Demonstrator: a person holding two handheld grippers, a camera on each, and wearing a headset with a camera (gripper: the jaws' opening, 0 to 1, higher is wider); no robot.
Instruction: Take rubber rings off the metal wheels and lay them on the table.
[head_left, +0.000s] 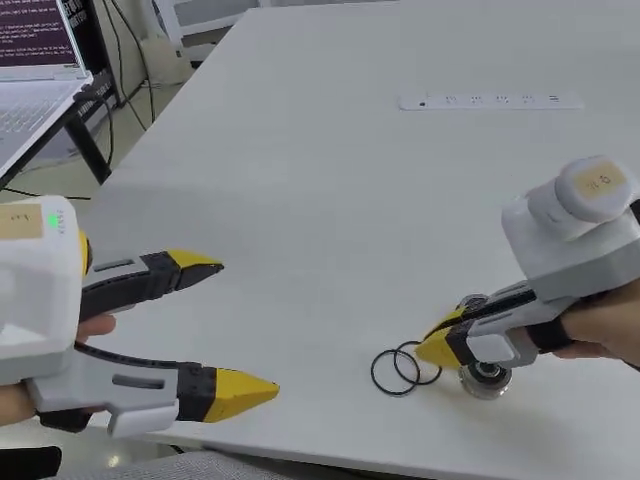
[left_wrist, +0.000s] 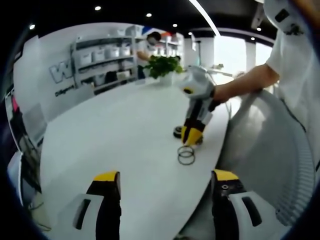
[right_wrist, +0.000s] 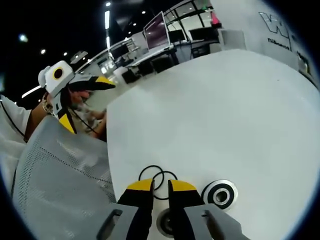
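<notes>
Two black rubber rings (head_left: 398, 369) lie overlapping on the white table (head_left: 330, 180), just in front of my right gripper's (head_left: 432, 350) yellow tips. Its jaws are shut, with nothing between them. One metal wheel (head_left: 485, 379) sits under that gripper and a second wheel (head_left: 472, 301) lies just behind it. In the right gripper view the rings (right_wrist: 157, 179) lie ahead of the right gripper (right_wrist: 161, 186), with a wheel (right_wrist: 220, 194) to the right. My left gripper (head_left: 235, 330) hovers open at the left, away from the rings (left_wrist: 185, 155). The left gripper view shows its jaws wide apart.
A white power strip (head_left: 490, 101) lies far back on the table. A laptop (head_left: 30, 80) stands on a stand at the far left. A grey mesh chair back (right_wrist: 55, 170) is close to the table's near edge (head_left: 330, 455).
</notes>
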